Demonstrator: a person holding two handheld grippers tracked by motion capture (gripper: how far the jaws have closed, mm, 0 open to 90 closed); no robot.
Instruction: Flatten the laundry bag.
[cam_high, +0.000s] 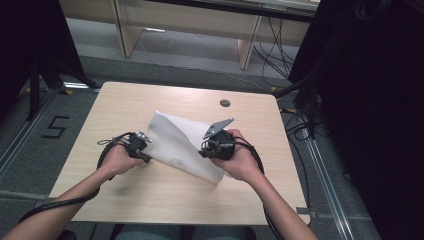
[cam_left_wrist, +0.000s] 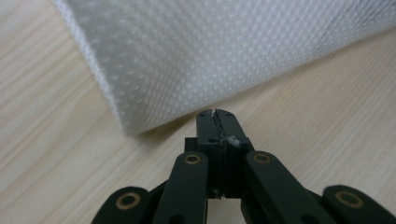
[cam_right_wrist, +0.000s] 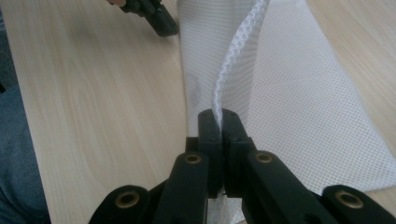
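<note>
White mesh cloth (cam_high: 182, 145) lies mid-desk (cam_high: 150, 200). Right hand-held gripper (cam_right_wrist: 219, 116), jaws closed, pinches a raised cloth edge at the cloth's 3 o'clock side. Left hand-held gripper (cam_left_wrist: 216, 114), jaws closed on nothing, sits at the cloth's 9 o'clock edge.

Mostly hands and folds in the way here

From the high view, jaws of the left gripper (cam_high: 141, 146) and right gripper (cam_high: 212, 146) tucked under hands and housings, so can't read the grip there. Near end of the white mesh cloth (cam_right_wrist: 299, 93) lost behind the jaws in the right gripper view, far end cut by the top edge. Faint mark on the cloth too small to make out.
</note>
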